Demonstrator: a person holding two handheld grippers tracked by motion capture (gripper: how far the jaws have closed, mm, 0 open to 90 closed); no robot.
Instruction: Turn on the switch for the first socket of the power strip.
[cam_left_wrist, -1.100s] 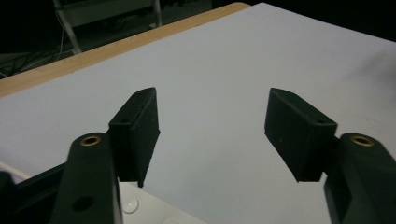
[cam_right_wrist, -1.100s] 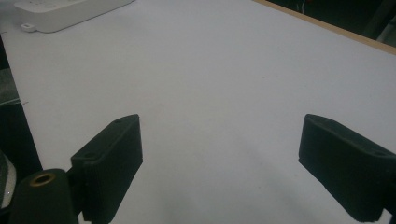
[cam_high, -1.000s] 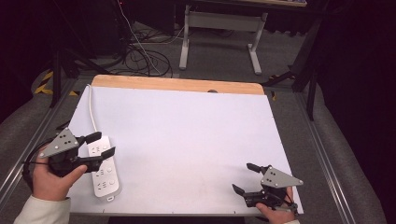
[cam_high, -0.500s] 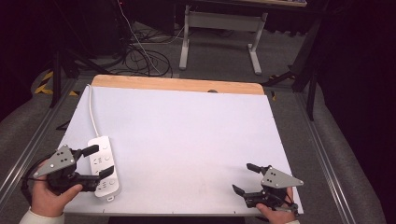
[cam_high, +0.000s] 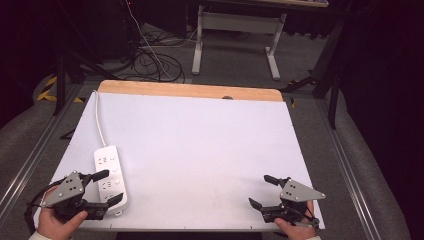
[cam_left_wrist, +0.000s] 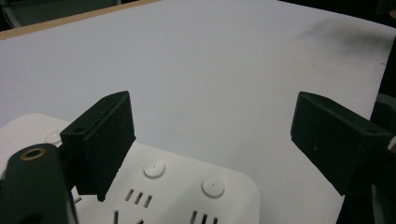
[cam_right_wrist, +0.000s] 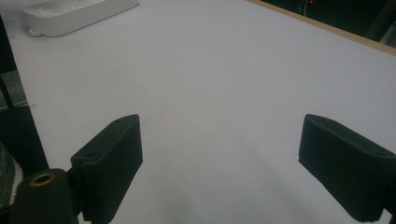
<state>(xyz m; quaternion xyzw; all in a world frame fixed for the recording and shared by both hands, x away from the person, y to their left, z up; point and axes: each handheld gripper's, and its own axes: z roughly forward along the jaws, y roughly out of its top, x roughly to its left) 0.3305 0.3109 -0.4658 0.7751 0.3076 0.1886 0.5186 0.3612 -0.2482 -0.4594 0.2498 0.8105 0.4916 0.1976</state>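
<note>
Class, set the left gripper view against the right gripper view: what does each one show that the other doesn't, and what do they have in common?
Left gripper view alone: the power strip seen close from above, its socket slots and round buttons legible, lying under the open left gripper.

Right gripper view alone: the strip's long side and end tab, far off at the top left, and the open right gripper over bare surface.

Shared: the white tabletop with its wooden far edge, the same power strip, and two black fingers spread wide, holding nothing.
</note>
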